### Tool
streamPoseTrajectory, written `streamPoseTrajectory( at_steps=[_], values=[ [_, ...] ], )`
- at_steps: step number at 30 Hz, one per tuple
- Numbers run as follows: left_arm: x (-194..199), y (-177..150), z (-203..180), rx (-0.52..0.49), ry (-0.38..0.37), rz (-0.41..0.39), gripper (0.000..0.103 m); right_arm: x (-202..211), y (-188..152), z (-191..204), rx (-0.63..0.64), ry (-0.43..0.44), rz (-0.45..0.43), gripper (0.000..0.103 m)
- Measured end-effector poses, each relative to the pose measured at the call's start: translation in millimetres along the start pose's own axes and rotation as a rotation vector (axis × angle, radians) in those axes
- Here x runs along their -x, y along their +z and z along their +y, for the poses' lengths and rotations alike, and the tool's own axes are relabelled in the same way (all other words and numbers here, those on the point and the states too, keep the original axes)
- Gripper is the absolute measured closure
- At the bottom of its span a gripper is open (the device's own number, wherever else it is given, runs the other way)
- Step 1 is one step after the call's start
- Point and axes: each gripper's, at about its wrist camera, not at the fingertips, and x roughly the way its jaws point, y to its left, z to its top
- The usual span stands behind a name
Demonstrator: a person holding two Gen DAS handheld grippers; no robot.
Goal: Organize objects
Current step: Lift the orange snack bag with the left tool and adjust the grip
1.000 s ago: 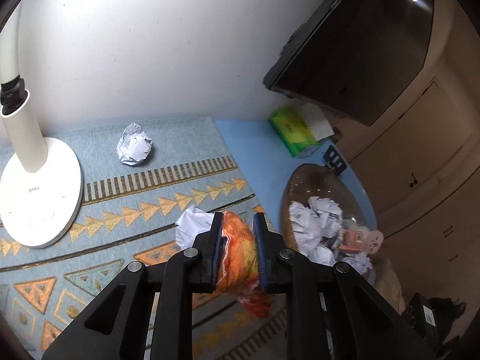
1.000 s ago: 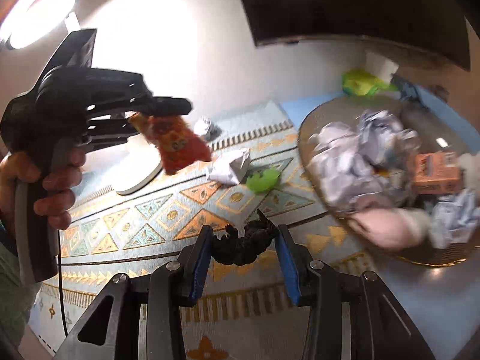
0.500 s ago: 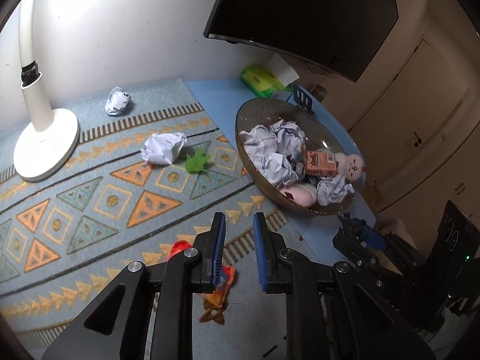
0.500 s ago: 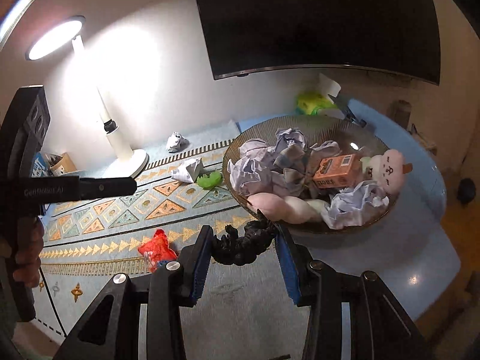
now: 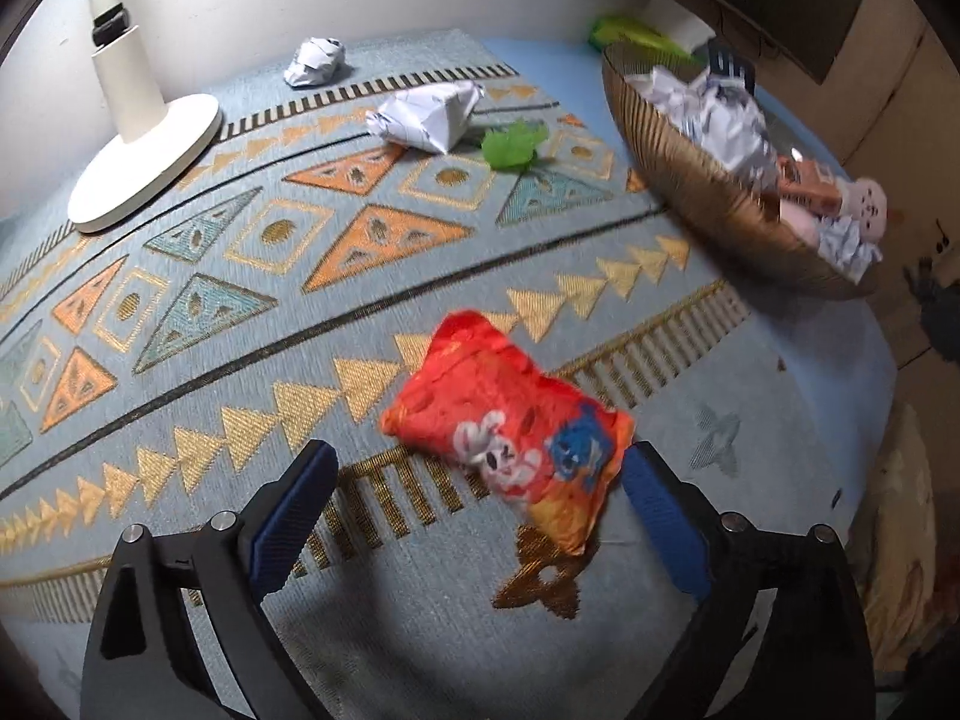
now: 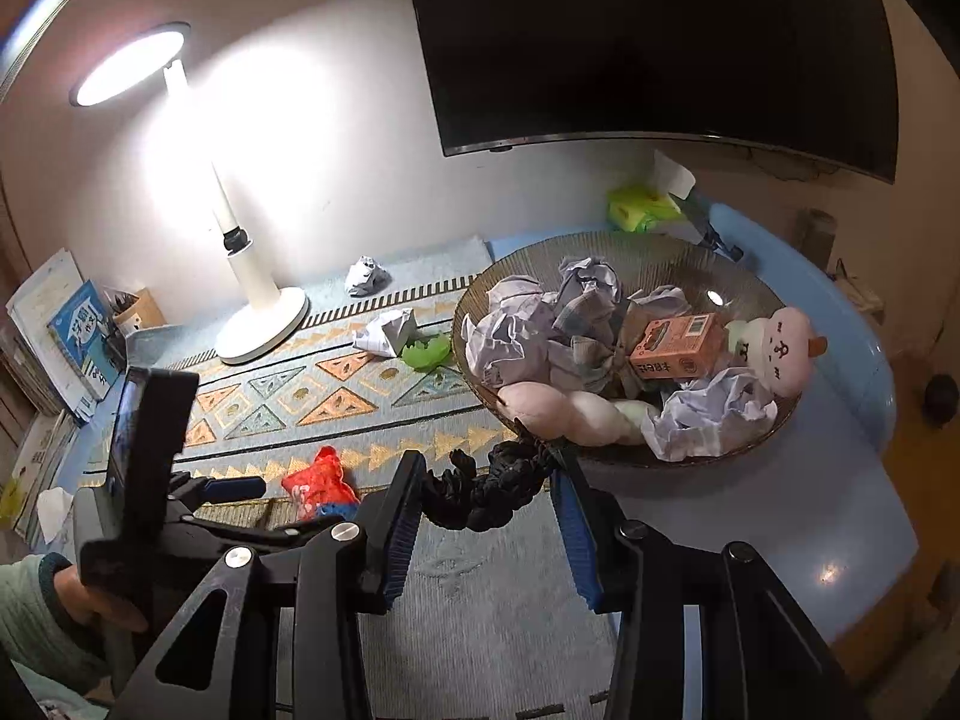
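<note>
A red-orange snack bag (image 5: 510, 420) lies flat on the patterned mat (image 5: 252, 312). My left gripper (image 5: 480, 456) hangs just over it, its jaws opening wide. The bag sits between the blue pads (image 5: 294, 504), nearer the right one, and neither presses on it. In the right wrist view the bag (image 6: 315, 480) shows at the mat's near edge. My right gripper (image 6: 487, 480) is shut on a black knobbly toy (image 6: 486, 492), held above the mat in front of the brown bowl (image 6: 600, 240).
The bowl (image 5: 690, 180) holds crumpled papers, an orange carton (image 6: 675, 348) and plush toys. Two paper balls (image 5: 426, 114) (image 5: 315, 60) and a green toy (image 5: 513, 144) lie on the mat. A white lamp base (image 5: 144, 156) stands at the left. A person's sleeved hand (image 6: 78, 600) holds the left gripper.
The snack bag, gripped in my left jaws a second ago, now lies on the mat. The left gripper has come down over it and spread wide. The right gripper still holds the black toy.
</note>
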Motion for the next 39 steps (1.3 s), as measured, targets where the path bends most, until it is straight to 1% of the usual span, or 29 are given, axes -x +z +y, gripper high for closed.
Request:
streamPoseTrajectory(
  at_steps=[1, 2, 3, 4, 6, 8, 10, 11, 13, 14, 17, 21, 25, 29, 30, 31, 32, 35, 37, 38, 39],
  values=[
    [-4.3, -1.5, -3.4, -0.037, 0.012, 0.017, 0.008, -0.8, -0.5, 0.6, 0.003, 0.0, 0.003, 0.061],
    [-3.3, -2.5, -7.7, -0.077, 0.03, -0.01, 0.008, -1.9, -0.9, 1.1, 0.005, -0.002, 0.007, 0.061],
    [-4.4, -3.2, -9.5, -0.092, 0.03, -0.013, 0.011, -2.7, -1.4, 1.4, 0.007, -0.003, 0.011, 0.061],
    [-4.2, -3.4, -9.2, -0.088, 0.033, -0.021, 0.013, -3.3, -1.9, 1.6, 0.008, -0.005, 0.014, 0.061],
    [-1.7, -2.1, -7.6, -0.067, 0.01, -0.046, 0.024, -4.0, -2.6, 1.8, 0.011, -0.011, 0.016, 0.061],
    [-1.2, 0.1, -6.1, -0.064, 0.008, -0.061, 0.026, -4.6, -3.1, 1.4, 0.009, -0.014, 0.018, 0.061],
    [-0.1, 1.7, -5.9, -0.071, 0.0, -0.074, 0.032, -4.8, -3.3, 0.8, 0.006, -0.011, 0.02, 0.061],
    [3.4, 2.2, -3.7, -0.063, -0.017, -0.082, 0.042, -4.7, -3.3, 1.0, 0.006, -0.012, 0.019, 0.061],
    [5.8, 5.0, 1.0, -0.012, -0.069, -0.083, 0.056, -3.8, -3.3, 0.9, 0.01, -0.013, 0.015, 0.061],
    [7.0, 6.8, 2.1, 0.017, -0.092, -0.086, 0.068, -3.2, -3.3, 1.1, 0.011, -0.014, 0.012, 0.061],
    [16.9, 9.9, 4.5, 0.049, -0.123, -0.123, 0.068, -1.3, -3.2, 0.7, 0.013, -0.018, 0.007, 0.061],
    [25.8, 15.1, 7.1, 0.067, -0.135, -0.153, 0.068, -1.3, -2.5, -1.4, 0.01, -0.021, 0.006, 0.061],
    [28.4, 17.2, 9.6, 0.075, -0.129, -0.166, 0.068, -1.5, -1.2, -2.3, 0.007, -0.015, 0.006, 0.061],
    [23.9, 17.4, 15.3, 0.09, -0.108, -0.144, 0.068, -3.2, -1.5, -0.1, 0.012, -0.006, 0.015, 0.061],
    [22.6, 18.4, 17.2, 0.104, -0.106, -0.134, 0.066, -3.9, -1.8, 0.2, 0.012, -0.004, 0.02, 0.061],
    [20.4, 20.2, 18.7, 0.118, -0.104, -0.12, 0.06, -4.7, -2.3, 0.3, 0.011, -0.002, 0.026, 0.061],
    [17.5, 20.7, 19.1, 0.129, -0.098, -0.108, 0.051, -5.7, -2.9, 0.2, 0.01, 0.0, 0.033, 0.061],
    [8.8, 21.3, 17.2, 0.113, -0.048, -0.102, 0.015, -8.2, -4.9, -1.2, -0.001, 0.0, 0.05, 0.061],
    [0.9, 20.2, 15.2, 0.079, -0.009, -0.096, 0.014, -8.2, -5.7, -2.6, -0.007, -0.002, 0.052, 0.061],
    [-5.5, 20.2, 14.6, 0.066, 0.015, -0.075, 0.014, -7.9, -6.1, -3.2, -0.01, -0.004, 0.052, 0.061],
    [-10.5, 20.0, 14.4, 0.056, 0.026, -0.062, 0.009, -7.8, -6.4, -3.9, -0.014, -0.006, 0.053, 0.061]
  ],
)
